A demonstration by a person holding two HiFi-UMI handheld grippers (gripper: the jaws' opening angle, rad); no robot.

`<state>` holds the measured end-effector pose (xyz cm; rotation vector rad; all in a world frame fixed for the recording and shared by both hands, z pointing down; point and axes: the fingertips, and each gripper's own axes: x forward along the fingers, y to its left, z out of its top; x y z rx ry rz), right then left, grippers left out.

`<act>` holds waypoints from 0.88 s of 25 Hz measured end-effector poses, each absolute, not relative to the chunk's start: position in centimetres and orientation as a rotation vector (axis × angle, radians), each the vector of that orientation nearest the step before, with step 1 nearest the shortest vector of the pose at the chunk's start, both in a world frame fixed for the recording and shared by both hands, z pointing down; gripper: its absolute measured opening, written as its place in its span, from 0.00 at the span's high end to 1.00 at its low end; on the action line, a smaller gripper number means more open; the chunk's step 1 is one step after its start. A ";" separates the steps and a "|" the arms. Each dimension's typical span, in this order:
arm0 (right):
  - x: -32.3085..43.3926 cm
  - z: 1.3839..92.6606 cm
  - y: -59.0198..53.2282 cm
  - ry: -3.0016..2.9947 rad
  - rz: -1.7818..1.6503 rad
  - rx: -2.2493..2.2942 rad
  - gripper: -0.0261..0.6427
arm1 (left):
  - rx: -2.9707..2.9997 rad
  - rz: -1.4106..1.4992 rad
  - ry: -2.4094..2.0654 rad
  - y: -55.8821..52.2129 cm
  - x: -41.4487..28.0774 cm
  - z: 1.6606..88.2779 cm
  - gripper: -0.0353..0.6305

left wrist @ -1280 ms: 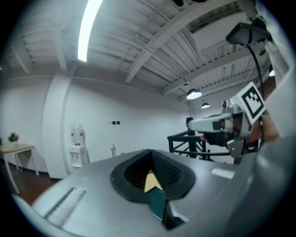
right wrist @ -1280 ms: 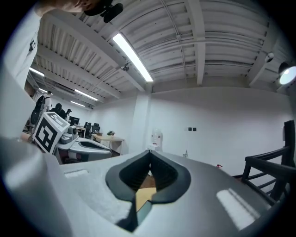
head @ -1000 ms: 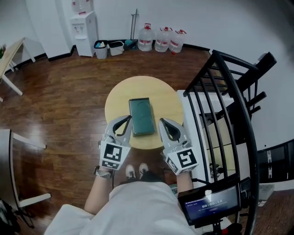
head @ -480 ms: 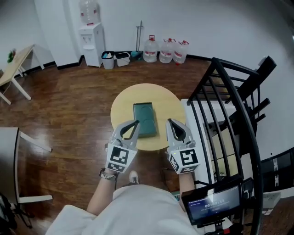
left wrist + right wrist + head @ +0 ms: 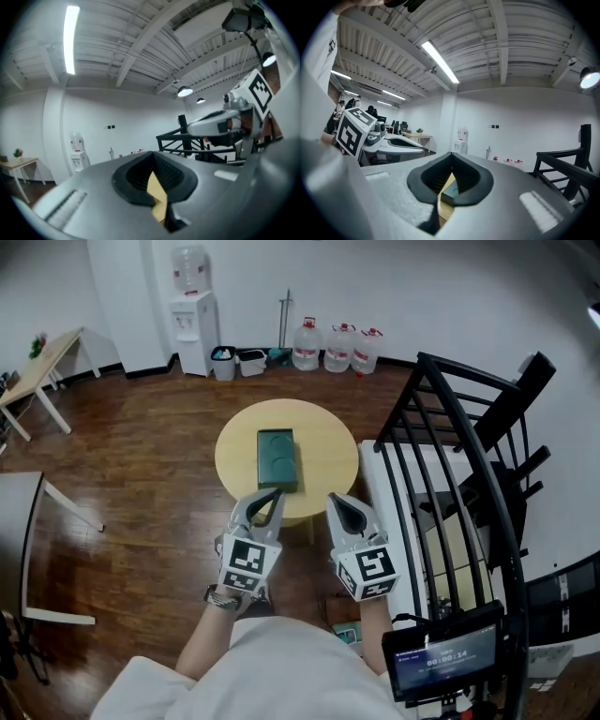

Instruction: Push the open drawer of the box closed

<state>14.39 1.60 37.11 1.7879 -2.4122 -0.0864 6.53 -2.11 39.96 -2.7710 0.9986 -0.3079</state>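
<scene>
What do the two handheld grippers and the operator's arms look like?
Left gripper and right gripper: light grey moulded shells, black ribbed pads inside. Each carries a white cube with black square markers. Person wears a white top and a dark wristband on the left wrist.

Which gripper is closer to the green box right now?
Left. The left gripper is just short of the near end of the box; the right gripper is off to the box's right, farther away.

Overhead and level views, shared box (image 5: 277, 459)
</scene>
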 end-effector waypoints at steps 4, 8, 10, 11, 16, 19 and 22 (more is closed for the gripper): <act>14.6 37.6 5.7 -2.435 -0.046 1.775 0.96 | -2.756 -0.314 1.084 2.7 5.2 39.9 0.94; 14.3 37.4 10.5 -2.458 -0.018 1.767 0.96 | -2.739 -0.346 1.066 7.9 4.3 39.7 0.94; 14.2 37.3 13.1 -2.460 0.005 1.763 0.96 | -2.785 -0.310 1.069 10.4 3.9 39.1 0.94; 14.4 37.2 14.2 -2.455 0.021 1.766 0.95 | -2.805 -0.291 1.078 11.4 3.9 38.5 0.94; 15.2 37.1 18.2 -2.416 0.063 1.825 0.96 | -2.763 -0.256 1.187 14.4 2.7 37.0 0.94; 15.4 36.3 18.8 -2.401 0.035 1.851 0.95 | -2.777 -0.260 1.148 14.9 2.9 37.1 0.94; 15.2 35.6 18.8 -2.406 0.008 1.857 0.96 | -2.780 -0.256 1.077 15.3 3.5 37.0 0.94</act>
